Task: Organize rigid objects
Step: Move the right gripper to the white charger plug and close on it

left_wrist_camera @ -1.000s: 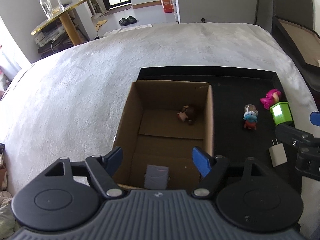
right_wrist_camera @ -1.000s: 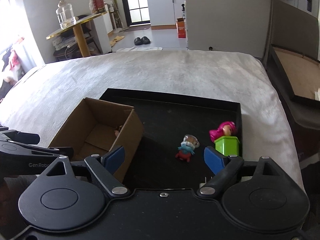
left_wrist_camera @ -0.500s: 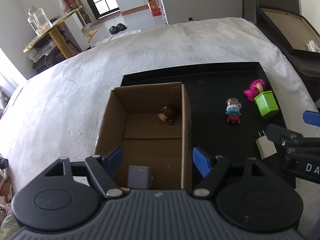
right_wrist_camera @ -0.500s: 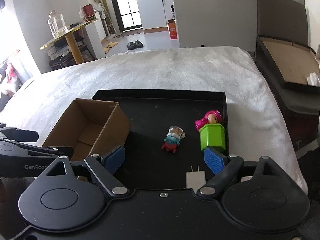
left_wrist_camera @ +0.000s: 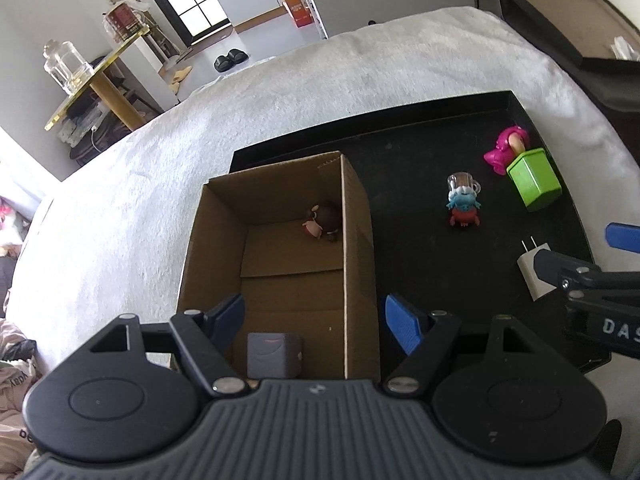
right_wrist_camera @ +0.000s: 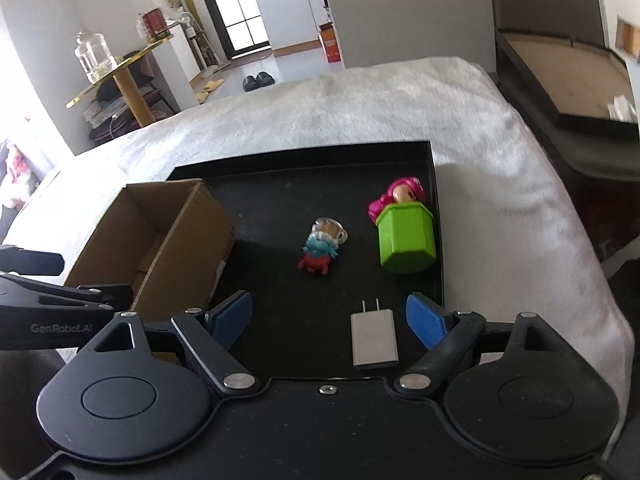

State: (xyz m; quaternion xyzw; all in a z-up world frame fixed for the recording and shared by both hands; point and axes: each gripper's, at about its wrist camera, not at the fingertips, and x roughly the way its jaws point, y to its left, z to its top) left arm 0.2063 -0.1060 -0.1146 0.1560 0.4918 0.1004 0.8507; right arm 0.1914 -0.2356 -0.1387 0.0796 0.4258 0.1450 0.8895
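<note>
Right tongs (right_wrist_camera: pixel 329 318) wide apart, empty; white charger (right_wrist_camera: pixel 375 339) lies flat on black tray (right_wrist_camera: pixel 280 200) between the tips, nearer right one. Left tongs (left_wrist_camera: pixel 314 322) wide, empty, over cardboard box (left_wrist_camera: pixel 280 264) holding grey cube (left_wrist_camera: pixel 273 355).

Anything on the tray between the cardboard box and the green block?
Yes: one small blue-and-red figurine stands between the cardboard box and the green block; otherwise bare black tray. Right wrist view shows it.
</note>
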